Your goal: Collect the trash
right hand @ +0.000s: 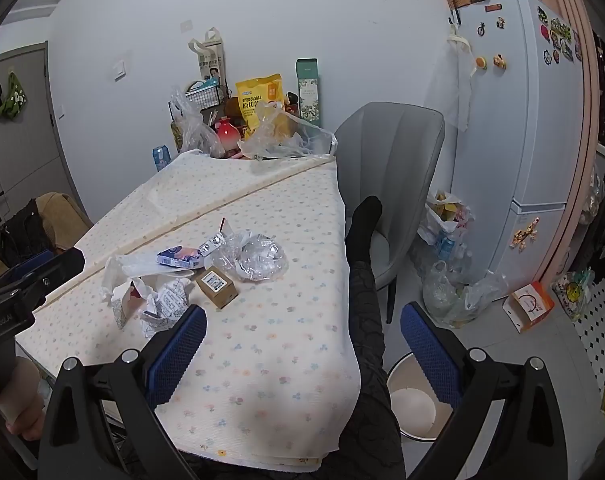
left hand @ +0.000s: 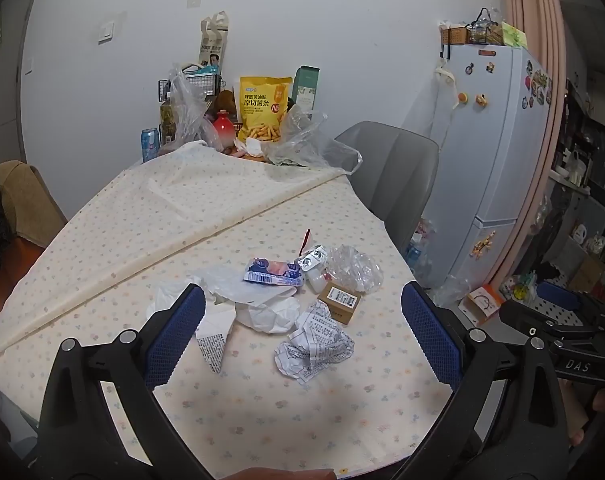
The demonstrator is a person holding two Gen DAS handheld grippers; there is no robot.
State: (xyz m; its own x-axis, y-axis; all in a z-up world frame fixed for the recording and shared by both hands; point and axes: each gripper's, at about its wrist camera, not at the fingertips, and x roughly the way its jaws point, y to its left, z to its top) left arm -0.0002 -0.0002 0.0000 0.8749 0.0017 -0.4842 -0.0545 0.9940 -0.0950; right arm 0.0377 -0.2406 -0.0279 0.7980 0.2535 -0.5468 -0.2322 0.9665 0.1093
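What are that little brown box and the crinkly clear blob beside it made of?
The small brown box looks like matte cardboard: flat kraft-brown sides, sharp folded edges, a white printed label on top. The clear blob seems to be thin glossy plastic, perhaps wrap or a crushed container: see-through, creased, catching highlights.

yellow snack bag (left hand: 265,106): "原切薯条"; right gripper (left hand: 574,354): "DAS"

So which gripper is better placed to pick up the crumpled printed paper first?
Probably the left gripper: it is open and the crumpled printed paper lies between its fingers. The right gripper points past the table edge, toward the waste bin.
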